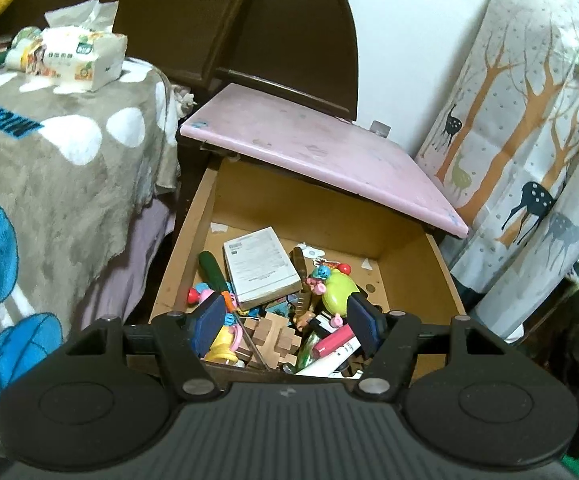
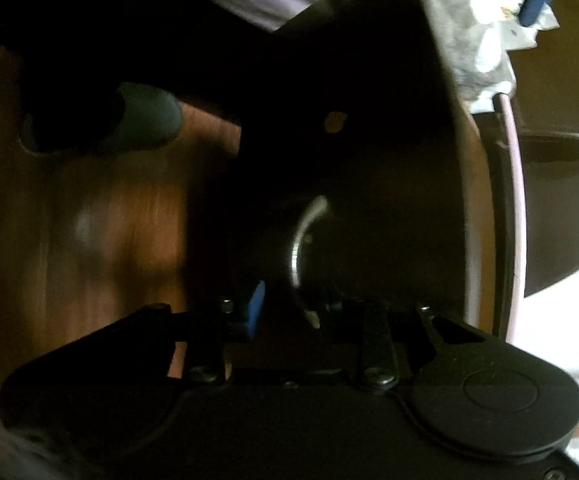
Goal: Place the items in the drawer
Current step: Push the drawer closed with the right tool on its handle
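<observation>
Brown wooden drawer [image 1: 401, 256] stands pulled out under the pink top [image 1: 329, 152], so its inside is reachable from above. Items already lie in it: booklet [image 1: 259, 266], green-handled tool [image 1: 213, 268], wooden puzzle [image 1: 273, 336], markers [image 1: 335, 350], small toys. Left gripper [image 1: 285, 326] hovers over the near end w/ jaws spread, nothing btwn them. Right gripper [image 2: 285, 308] sits low by the dark drawer front, at a curved metal handle [image 2: 303, 236], prob. to move the drawer; view dim, can't tell if jaws are clenched.
</observation>
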`<state>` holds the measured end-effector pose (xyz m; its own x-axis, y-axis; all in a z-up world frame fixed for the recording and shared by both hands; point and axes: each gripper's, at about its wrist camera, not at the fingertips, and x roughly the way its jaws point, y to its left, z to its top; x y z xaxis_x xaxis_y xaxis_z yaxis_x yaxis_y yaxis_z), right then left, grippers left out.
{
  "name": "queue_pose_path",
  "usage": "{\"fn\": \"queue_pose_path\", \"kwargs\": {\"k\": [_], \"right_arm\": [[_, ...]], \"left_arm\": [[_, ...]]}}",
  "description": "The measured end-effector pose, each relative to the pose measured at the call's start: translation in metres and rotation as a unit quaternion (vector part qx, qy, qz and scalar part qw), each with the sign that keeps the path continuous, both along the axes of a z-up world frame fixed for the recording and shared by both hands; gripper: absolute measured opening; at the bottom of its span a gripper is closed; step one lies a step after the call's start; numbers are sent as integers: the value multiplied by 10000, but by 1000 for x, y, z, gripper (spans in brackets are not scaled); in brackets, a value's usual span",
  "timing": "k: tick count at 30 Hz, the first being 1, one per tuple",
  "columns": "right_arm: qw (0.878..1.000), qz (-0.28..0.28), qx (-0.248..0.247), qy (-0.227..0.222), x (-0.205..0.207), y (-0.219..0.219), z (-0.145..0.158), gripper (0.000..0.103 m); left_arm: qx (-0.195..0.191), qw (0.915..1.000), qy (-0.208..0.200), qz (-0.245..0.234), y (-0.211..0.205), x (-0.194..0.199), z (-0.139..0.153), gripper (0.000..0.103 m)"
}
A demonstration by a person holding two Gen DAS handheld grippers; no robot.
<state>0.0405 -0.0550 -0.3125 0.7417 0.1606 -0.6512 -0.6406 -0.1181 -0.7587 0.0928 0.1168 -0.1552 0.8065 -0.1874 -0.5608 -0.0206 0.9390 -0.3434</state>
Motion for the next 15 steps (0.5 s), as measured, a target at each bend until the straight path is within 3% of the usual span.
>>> {"fn": "queue_pose_path", "kwargs": {"k": [2,4,15], "right_arm": [[9995,111,-75,-272,-3,0,-6,7],[9996,66,-18,-260,-2,-1,-3,4],[9991,-245,347,-77,4,-8,17,0]], "left_arm": [[-68,10000,22,27,3,1,-2,66],[-112,9999,47,59,5,3,-3,66],[140,9995,258,-114,0,12,-6,66]]}}
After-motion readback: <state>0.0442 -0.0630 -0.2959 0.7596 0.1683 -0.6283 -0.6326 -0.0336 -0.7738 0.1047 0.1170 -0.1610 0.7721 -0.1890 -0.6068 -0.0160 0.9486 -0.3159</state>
